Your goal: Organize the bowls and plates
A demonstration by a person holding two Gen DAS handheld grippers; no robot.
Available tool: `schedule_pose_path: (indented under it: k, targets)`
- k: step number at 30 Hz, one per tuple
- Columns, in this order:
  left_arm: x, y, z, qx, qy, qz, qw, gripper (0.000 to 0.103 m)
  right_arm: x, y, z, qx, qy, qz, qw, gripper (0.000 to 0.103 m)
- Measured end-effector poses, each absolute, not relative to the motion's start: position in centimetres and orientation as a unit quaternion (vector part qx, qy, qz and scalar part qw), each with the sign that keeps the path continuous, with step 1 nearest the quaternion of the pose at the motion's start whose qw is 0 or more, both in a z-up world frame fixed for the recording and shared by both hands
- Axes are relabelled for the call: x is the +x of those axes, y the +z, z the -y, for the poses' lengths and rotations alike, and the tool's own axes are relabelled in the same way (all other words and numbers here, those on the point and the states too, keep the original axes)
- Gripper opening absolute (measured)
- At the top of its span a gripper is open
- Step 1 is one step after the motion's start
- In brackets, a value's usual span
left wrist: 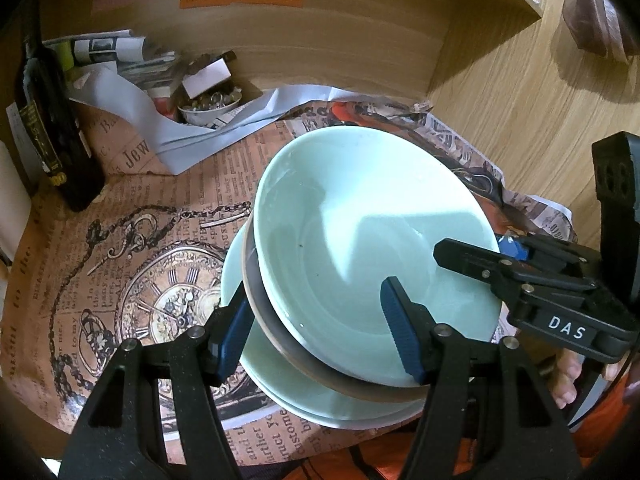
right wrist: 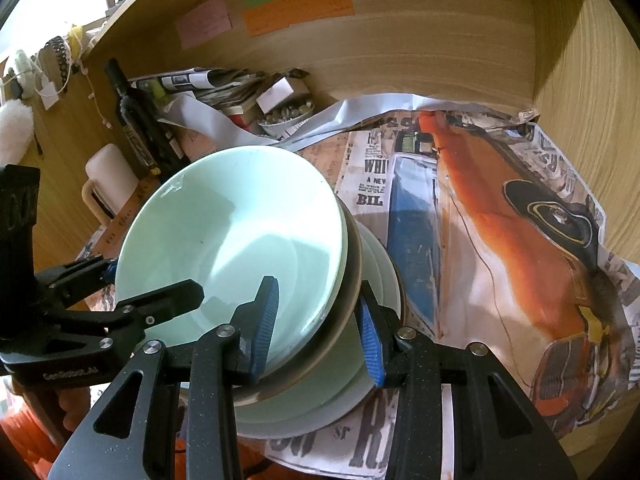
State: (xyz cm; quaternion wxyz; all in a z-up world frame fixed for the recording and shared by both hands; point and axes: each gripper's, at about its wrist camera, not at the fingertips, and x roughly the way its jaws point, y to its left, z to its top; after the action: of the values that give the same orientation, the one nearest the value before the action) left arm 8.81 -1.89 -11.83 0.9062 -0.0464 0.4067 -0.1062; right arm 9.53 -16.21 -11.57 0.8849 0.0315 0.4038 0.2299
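Left wrist view shows the left gripper (left wrist: 320,332) and right gripper (right wrist: 316,328) each parted astride opposite rims of the tilted green bowl (left wrist: 360,248), neither pinching.

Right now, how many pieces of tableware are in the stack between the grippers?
3 visible: a pale green bowl on top, a brown-rimmed dish beneath it, and a pale green plate at the bottom. More could be hidden beneath the bowl.
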Motion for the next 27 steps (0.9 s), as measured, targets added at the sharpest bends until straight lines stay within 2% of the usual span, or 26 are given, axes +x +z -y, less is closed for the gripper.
schedule_pose_path:
  k: [14, 16, 18, 20, 27]
  targets:
    - [9.0, -12.0, 1.8, -0.05, -0.113, -0.397, 0.909, 0.064, 10.1, -12.2, 16.6, 0.043, 0.236, -0.397, 0.886, 0.038]
    - [8.8, -11.9, 1.7, -0.046, -0.107, -0.391, 0.913, 0.064, 9.9, -12.1, 16.6, 0.042, 0.234, -0.391, 0.889, 0.044]
    - [8.5, -11.7, 1.8, -0.035, -0.091, -0.379, 0.92, 0.065, 9.6, -11.9, 16.7, 0.039, 0.227, -0.382, 0.895, 0.056]
    - [8.1, -11.3, 1.7, -0.027, -0.078, -0.37, 0.925, 0.065, 9.2, -11.4, 17.0, 0.036, 0.222, -0.37, 0.902, 0.06]
    - [5.2, -7.8, 1.1, -0.022, -0.042, -0.295, 0.954, 0.065, 6.9, -8.0, 18.2, 0.042, 0.225, -0.304, 0.925, 0.06]
